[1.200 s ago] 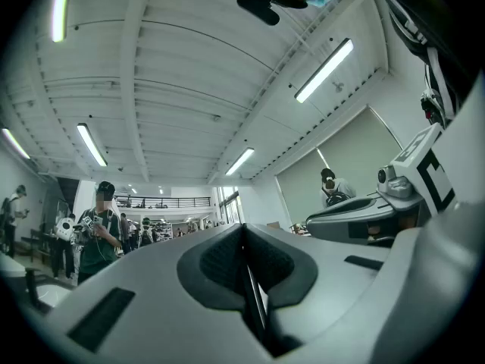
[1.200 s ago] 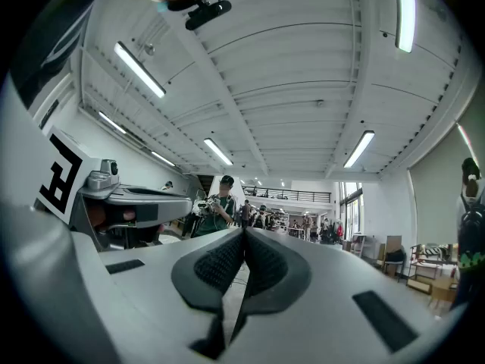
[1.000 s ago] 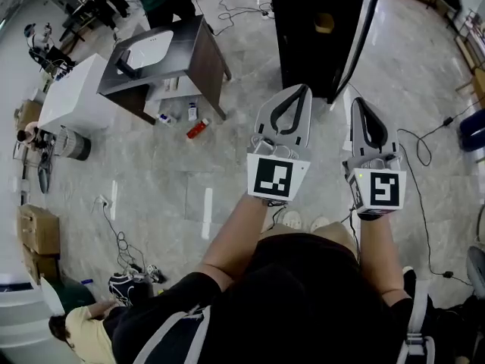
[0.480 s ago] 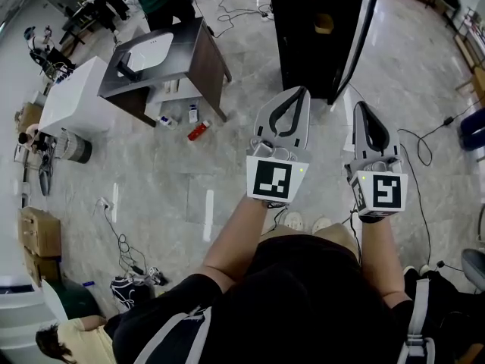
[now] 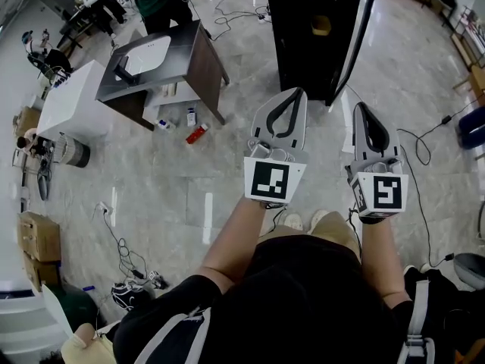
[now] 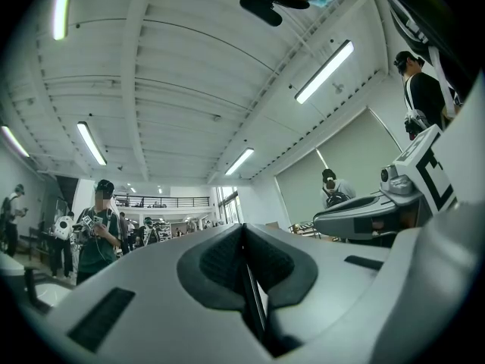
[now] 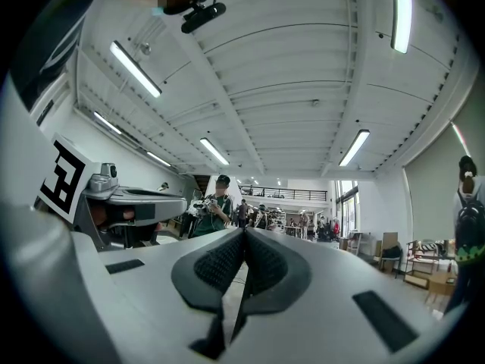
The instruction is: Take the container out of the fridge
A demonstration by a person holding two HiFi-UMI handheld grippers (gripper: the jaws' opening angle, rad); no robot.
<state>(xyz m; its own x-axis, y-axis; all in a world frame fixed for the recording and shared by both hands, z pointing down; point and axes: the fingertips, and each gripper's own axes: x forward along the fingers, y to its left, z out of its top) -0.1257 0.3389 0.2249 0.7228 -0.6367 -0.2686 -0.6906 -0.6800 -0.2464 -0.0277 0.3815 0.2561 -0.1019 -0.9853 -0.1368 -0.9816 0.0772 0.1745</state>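
**Item 1, far left.** White box-shaped cabinet (image 5: 72, 101) on the grey marble floor (image 5: 151, 180). It plays no part in your task.

**Item 2.** Dark brown wooden bench (image 5: 206, 63) with a white basin (image 5: 149, 50) set in its top. A small red bottle (image 5: 197, 133) lies on the floor just beside its foot.

**Item 3.** Your left gripper (image 5: 295, 95), held out ahead of you above the floor and pointing toward the fridge. Its fingers (image 6: 220, 262) are pressed together with nothing between them.

**Item 4.** Tall black fridge (image 5: 299, 48), upright, top centre of the head view. Its door (image 5: 355, 32) stands open on the right side. It is well apart from both of your grippers.

**Item 5.** Small tan container (image 5: 321, 25), or what looks to be it, sitting in the dark interior of the fridge near the top. It is too small to tell its shape or lid.

**Item 6, right.** Your right gripper (image 5: 363, 108), level with the left one and near it. Its fingers (image 7: 218, 268) are likewise closed on each other and carry nothing.

**Status.** With the door open, the way in looks clear. Nothing else appears done: the container is inside and neither gripper is near it. You have yet to step up to the fridge, part one pair of fingers, reach in, close on the container and draw it out past the door.
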